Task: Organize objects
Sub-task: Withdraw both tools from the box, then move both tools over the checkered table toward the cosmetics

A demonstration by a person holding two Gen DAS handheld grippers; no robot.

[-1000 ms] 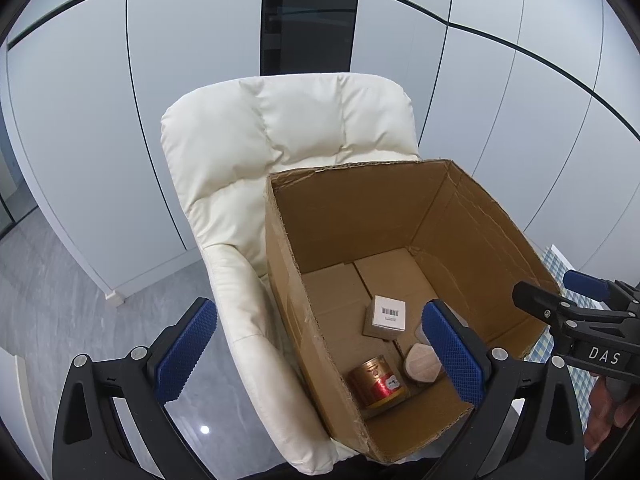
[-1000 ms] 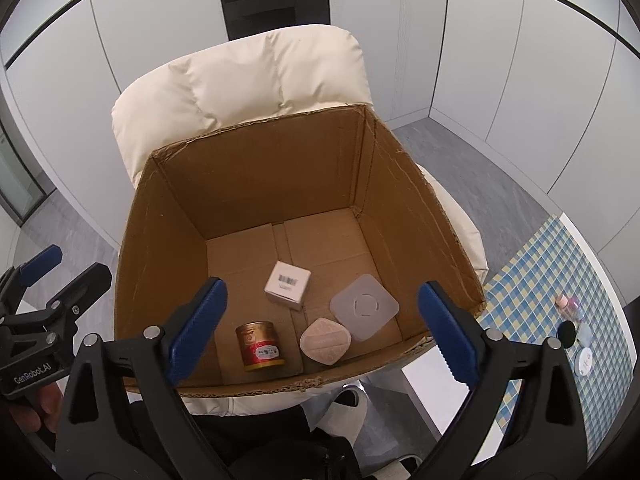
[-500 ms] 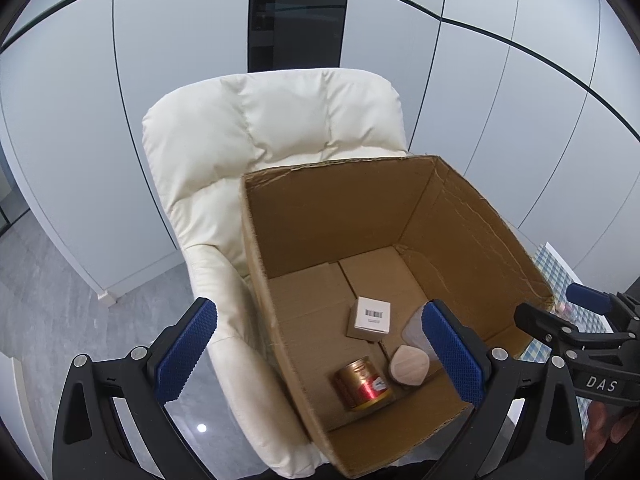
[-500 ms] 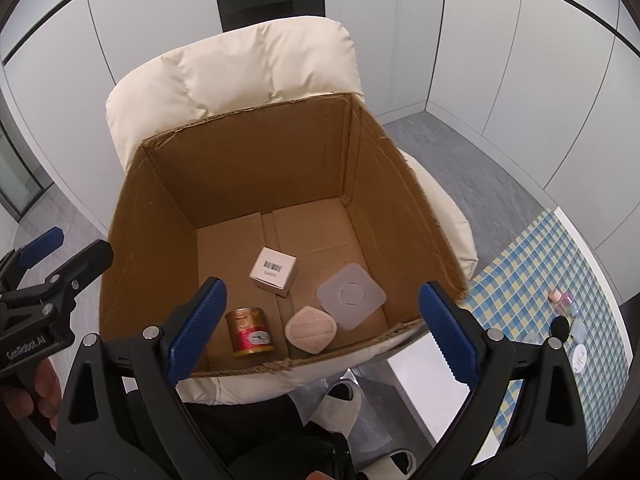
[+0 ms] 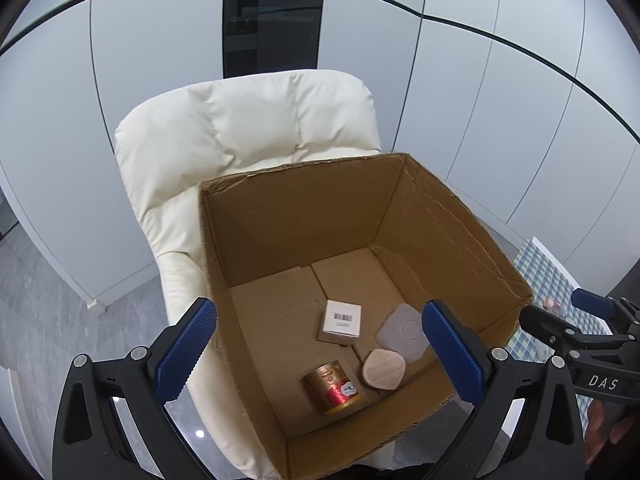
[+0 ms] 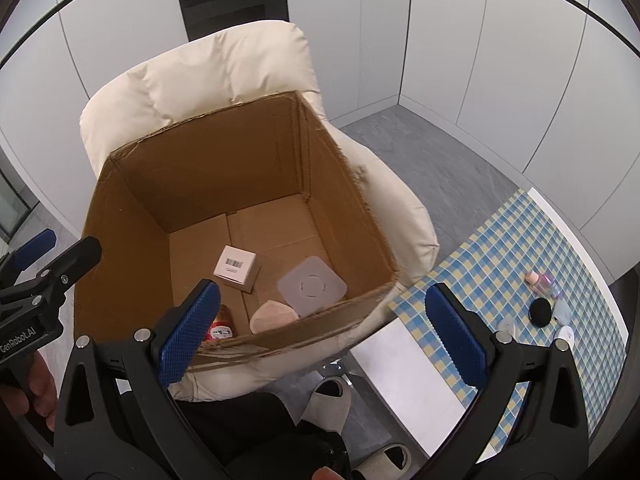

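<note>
I am holding my left tool (image 5: 316, 360) with its blue pads standing wide apart and gripping nothing, hovering over the open cardboard box (image 5: 304, 216) sitting on the cream armchair (image 5: 248, 128). Its view is showing the whole gold and red can (image 5: 333, 389) lying on its side on the box floor, long axis running from the near left toward the far right. Just beyond it the white barcode box (image 5: 342, 320) is lying flat, and right of the can the beige rounded pad (image 5: 385, 368) and grey square lid (image 5: 402, 330) are overlapping. My right tool (image 6: 320, 328) is opening, nothing between its pads. Only its view is showing the checked desk (image 6: 500, 248) at right, carrying a small pink bottle (image 6: 542, 281) and a black disc (image 6: 540, 311); here the box rim is hiding most of the can.
</note>
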